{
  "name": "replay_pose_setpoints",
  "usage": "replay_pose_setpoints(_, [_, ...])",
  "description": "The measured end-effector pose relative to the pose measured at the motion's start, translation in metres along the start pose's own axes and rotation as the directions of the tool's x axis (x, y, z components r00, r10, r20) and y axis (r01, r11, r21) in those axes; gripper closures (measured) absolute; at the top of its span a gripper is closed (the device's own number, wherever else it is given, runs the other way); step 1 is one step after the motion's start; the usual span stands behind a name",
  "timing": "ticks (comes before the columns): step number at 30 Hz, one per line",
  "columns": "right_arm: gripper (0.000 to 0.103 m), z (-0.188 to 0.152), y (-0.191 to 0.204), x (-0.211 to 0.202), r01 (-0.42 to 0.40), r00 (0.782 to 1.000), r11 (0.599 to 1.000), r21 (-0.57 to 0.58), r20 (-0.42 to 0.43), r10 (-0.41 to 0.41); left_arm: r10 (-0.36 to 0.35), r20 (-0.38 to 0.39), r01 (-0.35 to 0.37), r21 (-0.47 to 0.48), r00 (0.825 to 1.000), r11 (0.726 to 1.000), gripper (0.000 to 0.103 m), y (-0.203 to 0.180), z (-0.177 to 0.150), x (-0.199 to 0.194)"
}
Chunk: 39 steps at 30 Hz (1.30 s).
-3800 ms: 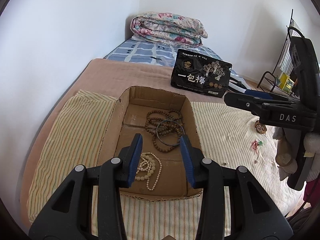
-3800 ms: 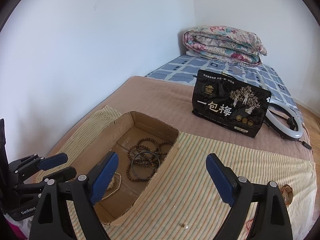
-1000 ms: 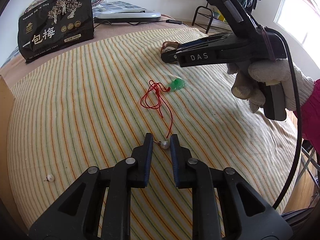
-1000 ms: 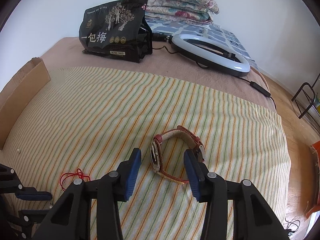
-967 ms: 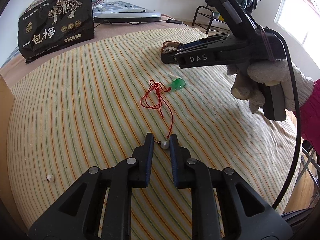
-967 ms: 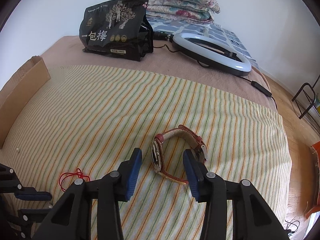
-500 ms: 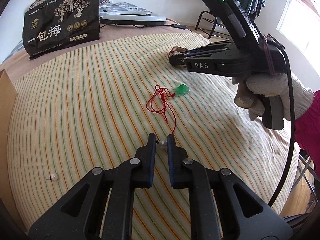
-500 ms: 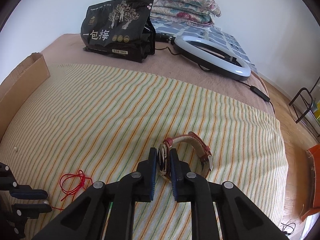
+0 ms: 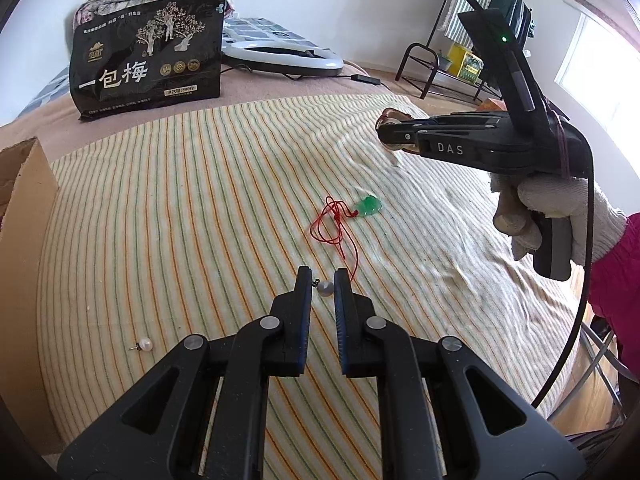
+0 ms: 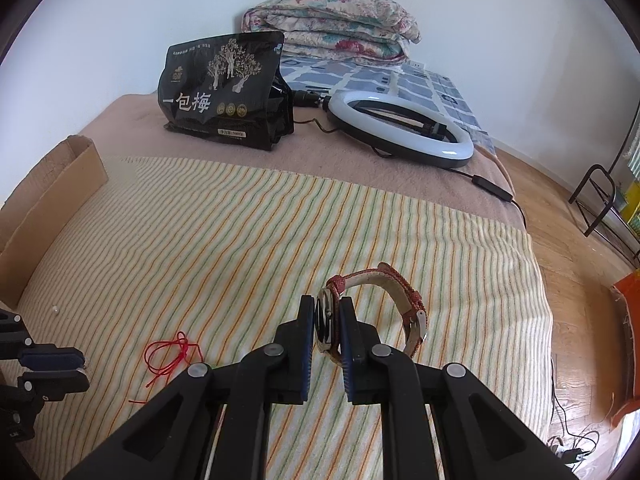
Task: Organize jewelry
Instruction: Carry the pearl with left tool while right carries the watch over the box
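My left gripper [image 9: 323, 280] is shut on a pearl earring [image 9: 325, 288], lifted a little above the striped cloth [image 9: 180, 208]. My right gripper [image 10: 325, 310] is shut on the face of a wristwatch [image 10: 326, 322] with a red and white strap [image 10: 400, 286], held above the cloth; the right gripper also shows in the left wrist view [image 9: 386, 130]. A green pendant [image 9: 369, 205] on a red cord [image 9: 334, 226] lies on the cloth between the grippers. A second pearl earring [image 9: 145, 345] lies at the left. The cardboard box [image 10: 52, 188] edge is at far left.
A black snack bag [image 10: 224, 92] stands at the back beside a white ring light [image 10: 400, 128] with its cable. A folded floral quilt [image 10: 332, 24] lies behind. A black metal rack [image 9: 432, 60] stands on the wooden floor at the right.
Both grippers closed: the left on the pearl earring, the right on the watch. Both have since lifted their items off the cloth.
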State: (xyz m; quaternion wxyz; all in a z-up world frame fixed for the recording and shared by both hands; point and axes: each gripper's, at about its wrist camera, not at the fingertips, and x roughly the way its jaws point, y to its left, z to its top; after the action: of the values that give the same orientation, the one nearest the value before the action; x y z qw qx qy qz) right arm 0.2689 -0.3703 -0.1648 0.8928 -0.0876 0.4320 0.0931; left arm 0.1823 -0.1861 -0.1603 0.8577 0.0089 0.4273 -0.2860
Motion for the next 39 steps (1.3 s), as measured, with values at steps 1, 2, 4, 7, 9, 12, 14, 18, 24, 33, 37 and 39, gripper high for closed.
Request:
replay_pose_setpoints(1, [0.093,0.000,0.000,-0.003,0.000,1.000,1.000,0.004,0.005,0.000,0.002,0.006,-0.002,0.000,1.000,1.000,0.094,0.001,0.001,-0.003])
replay_pose_setpoints(2, [0.093,0.001,0.000,-0.007,-0.001,1.000,1.000,0.006,0.009,0.001,0.003,0.011,-0.003,-0.001,1.000,1.000,0.094,0.001,0.001,-0.006])
replay_pose_setpoints(4, [0.093,0.002,0.000,-0.014,-0.004,1.000,1.000,0.009,0.021,0.004,0.005,0.024,-0.005,-0.004,1.000,1.000,0.094,0.002,0.002,-0.013])
replay_pose_setpoints(7, [0.093,0.005,0.002,-0.027,-0.007,0.999,1.000,0.012,0.042,0.006,0.013,0.045,-0.012,-0.007,0.999,1.000,0.094,0.004,0.004,-0.025])
replay_pose_setpoints(9, [0.093,0.007,0.005,-0.036,-0.010,0.998,1.000,0.011,0.055,0.010,0.016,0.061,-0.016,-0.010,0.998,1.000,0.094,0.005,0.006,-0.034])
replay_pose_setpoints(12, [0.093,0.012,0.012,-0.051,-0.015,0.997,1.000,0.002,0.078,0.015,0.025,0.086,-0.024,-0.012,0.996,1.000,0.094,0.008,0.008,-0.049])
replay_pose_setpoints(14, [0.093,0.016,0.017,-0.060,-0.018,0.996,1.000,-0.007,0.090,0.019,0.034,0.101,-0.032,-0.014,0.994,0.999,0.094,0.010,0.008,-0.059])
replay_pose_setpoints(18, [0.093,0.024,0.031,-0.079,-0.032,0.993,0.999,-0.020,0.116,0.034,0.051,0.133,-0.049,-0.023,0.990,0.999,0.094,0.017,0.008,-0.081])
replay_pose_setpoints(24, [0.093,0.032,0.057,-0.101,-0.054,0.988,0.997,-0.052,0.145,0.061,0.077,0.181,-0.069,-0.052,0.980,0.996,0.094,0.030,0.005,-0.113])
replay_pose_setpoints(33, [0.093,0.049,0.103,-0.122,-0.110,0.975,0.990,-0.092,0.182,0.125,0.137,0.228,-0.117,-0.096,0.964,0.988,0.094,0.059,-0.006,-0.156])
replay_pose_setpoints(37, [0.093,0.060,0.127,-0.127,-0.133,0.969,0.984,-0.122,0.192,0.155,0.174,0.246,-0.147,-0.123,0.954,0.981,0.094,0.079,-0.012,-0.174])
replay_pose_setpoints(39, [0.093,0.066,0.139,-0.129,-0.141,0.966,0.980,-0.139,0.197,0.166,0.193,0.251,-0.162,-0.138,0.949,0.977,0.094,0.089,-0.015,-0.182])
